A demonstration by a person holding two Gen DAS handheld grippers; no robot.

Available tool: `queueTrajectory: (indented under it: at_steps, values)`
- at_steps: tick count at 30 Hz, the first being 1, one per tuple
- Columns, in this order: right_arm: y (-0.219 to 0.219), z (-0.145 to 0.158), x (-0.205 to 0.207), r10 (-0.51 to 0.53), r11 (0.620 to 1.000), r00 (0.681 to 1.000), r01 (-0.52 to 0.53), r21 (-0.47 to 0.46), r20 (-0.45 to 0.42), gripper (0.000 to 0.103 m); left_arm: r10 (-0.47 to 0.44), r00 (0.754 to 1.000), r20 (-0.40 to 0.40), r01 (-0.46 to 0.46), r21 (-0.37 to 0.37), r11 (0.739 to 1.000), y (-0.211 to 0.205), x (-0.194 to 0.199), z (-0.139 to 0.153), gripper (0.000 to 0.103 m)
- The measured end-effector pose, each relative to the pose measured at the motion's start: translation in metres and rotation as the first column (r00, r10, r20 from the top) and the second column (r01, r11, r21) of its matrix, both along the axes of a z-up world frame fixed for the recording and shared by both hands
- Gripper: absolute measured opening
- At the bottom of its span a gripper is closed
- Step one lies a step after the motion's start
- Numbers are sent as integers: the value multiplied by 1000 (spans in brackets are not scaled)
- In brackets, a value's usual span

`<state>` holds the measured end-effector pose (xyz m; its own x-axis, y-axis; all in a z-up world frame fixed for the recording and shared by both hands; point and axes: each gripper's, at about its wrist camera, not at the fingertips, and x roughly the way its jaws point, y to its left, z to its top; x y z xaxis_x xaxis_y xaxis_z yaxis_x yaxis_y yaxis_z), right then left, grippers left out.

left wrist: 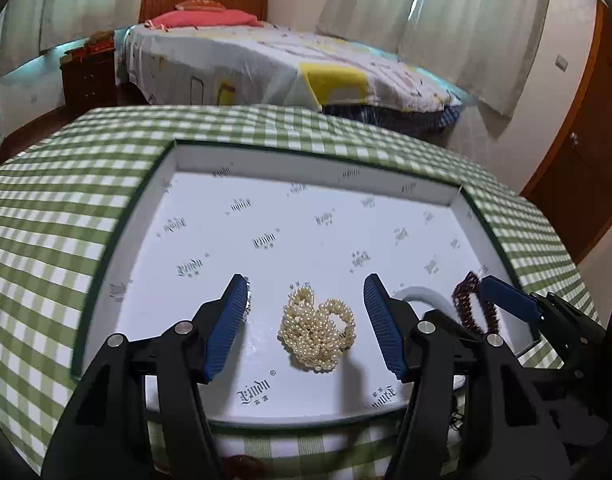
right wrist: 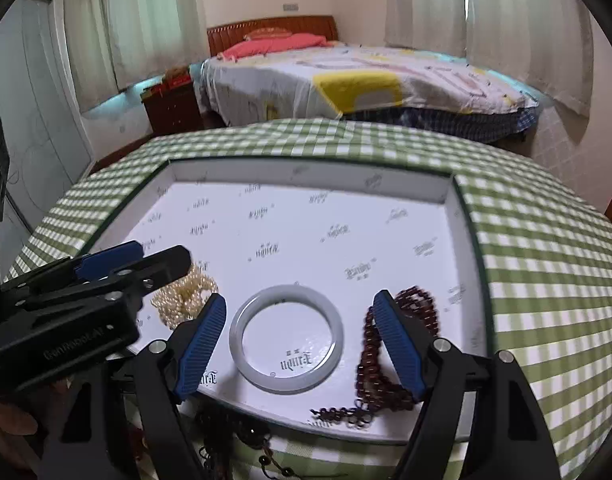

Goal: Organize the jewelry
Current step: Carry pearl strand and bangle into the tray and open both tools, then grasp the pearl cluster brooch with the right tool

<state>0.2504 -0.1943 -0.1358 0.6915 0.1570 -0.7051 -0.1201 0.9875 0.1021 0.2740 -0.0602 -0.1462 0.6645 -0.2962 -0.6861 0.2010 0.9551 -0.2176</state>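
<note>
In the lower centre of the left wrist view, the left claw (left wrist: 306,322) stands apart, not touching the cream pearl bead bundle (left wrist: 317,332) on the white printed tray (left wrist: 266,208), so it is best lifted straight off. The right claw (right wrist: 300,338) stands apart around the pale jade bangle (right wrist: 286,338) and should avoid the dark red bead string (right wrist: 376,360). More dark beads at the bottom edge are cut off and unclear.

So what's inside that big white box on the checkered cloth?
Inside the white box lie a pile of pearl beads, a pale bangle and dark red beads. The right gripper's finger covers part of the red beads.
</note>
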Motion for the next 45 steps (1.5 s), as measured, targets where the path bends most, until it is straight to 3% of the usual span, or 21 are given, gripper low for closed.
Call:
queueTrajectory:
  at_steps: [12,17,22,31,39,45]
  values:
    - [-22,36,-50,-66,997,987,60,46,143,74,84,971,226,-99,54,994,23,-61,45,59]
    - [-26,30,-78,-69,996,986,60,63,155,74,109,961,256,-128,59,990,34,-84,48,59]
    - [-21,10,-103,-51,996,990,42,72,129,74,126,961,248,-149,78,986,45,-110,37,59]
    - [-7,-22,-121,-3,998,998,0,61,57,74,164,973,163,-182,102,978,66,-145,4,59]
    - [0,-34,-114,16,999,1000,-16,40,-17,74,173,976,134,-187,103,977,71,-149,-5,59]
    - [9,-35,-115,45,999,999,-45,-18,-23,74,153,981,123,-167,113,980,65,-149,-9,59]
